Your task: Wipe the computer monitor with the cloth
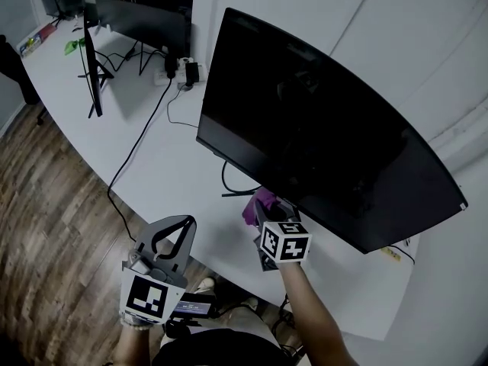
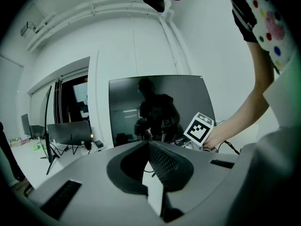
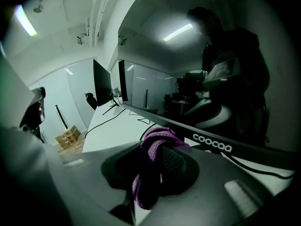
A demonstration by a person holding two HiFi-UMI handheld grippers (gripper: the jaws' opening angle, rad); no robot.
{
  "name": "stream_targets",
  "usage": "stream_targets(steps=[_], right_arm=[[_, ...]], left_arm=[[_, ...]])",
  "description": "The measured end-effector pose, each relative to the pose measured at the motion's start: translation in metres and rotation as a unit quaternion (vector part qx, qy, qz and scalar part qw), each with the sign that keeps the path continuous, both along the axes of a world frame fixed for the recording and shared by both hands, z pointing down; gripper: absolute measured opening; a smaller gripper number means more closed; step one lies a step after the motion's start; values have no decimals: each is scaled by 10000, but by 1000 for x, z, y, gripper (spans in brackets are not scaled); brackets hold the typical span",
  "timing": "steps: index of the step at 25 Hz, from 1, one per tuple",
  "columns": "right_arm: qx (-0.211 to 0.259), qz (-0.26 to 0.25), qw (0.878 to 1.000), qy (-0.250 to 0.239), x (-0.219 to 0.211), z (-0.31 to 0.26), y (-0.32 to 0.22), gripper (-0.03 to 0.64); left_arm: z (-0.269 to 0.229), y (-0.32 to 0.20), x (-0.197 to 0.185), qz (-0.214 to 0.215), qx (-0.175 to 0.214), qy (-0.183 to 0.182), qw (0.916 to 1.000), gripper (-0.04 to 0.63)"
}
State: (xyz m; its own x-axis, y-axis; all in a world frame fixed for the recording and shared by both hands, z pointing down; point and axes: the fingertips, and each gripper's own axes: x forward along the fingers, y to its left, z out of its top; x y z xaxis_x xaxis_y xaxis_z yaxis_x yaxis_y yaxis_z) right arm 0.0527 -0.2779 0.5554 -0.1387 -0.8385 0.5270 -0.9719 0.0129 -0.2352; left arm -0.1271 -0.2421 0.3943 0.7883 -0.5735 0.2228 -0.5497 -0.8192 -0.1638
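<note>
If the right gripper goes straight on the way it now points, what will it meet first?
Most likely the lower edge of the monitor, just ahead. The purple cloth in the jaws of the right gripper would touch it first; depth is unclear.

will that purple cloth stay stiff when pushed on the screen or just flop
Probably floppy: the cloth bunches and droops between the right gripper's jaws. It looks light, since a pinch alone holds the whole wad. Its nubby weave likely grips rather than slips, though against the monitor it may crumple.
</note>
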Motion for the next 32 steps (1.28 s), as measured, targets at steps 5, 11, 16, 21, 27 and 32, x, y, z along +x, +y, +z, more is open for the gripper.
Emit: stream_targets(steps=[5, 11, 16, 21, 27, 32], right_arm=[[-15, -44, 9999, -104, -12, 0, -16, 77], [-39, -262, 9996, -67, -29, 0, -35, 77], [-43, -484, 9988, -28, -49, 0, -57, 77], [-63, -664, 9977, -93, -67, -3, -76, 77], [-52, -892, 9959, -158, -90, -6, -99, 77], [-79, -1049, 9943, -174, -109, -7, -118, 77]], left_arm=[[3, -5, -14, -139, -25, -21, 9999, 5], [6, -13, -25, -277, -47, -37, 9996, 6], [9, -18, -33, -372, -80, -39, 9993, 5], [10, -22, -42, -476, -107, -43, 9988, 6], [9, -25, -52, -616, -102, -36, 9980, 6], [10, -27, -63, -752, -100, -61, 9971, 6]])
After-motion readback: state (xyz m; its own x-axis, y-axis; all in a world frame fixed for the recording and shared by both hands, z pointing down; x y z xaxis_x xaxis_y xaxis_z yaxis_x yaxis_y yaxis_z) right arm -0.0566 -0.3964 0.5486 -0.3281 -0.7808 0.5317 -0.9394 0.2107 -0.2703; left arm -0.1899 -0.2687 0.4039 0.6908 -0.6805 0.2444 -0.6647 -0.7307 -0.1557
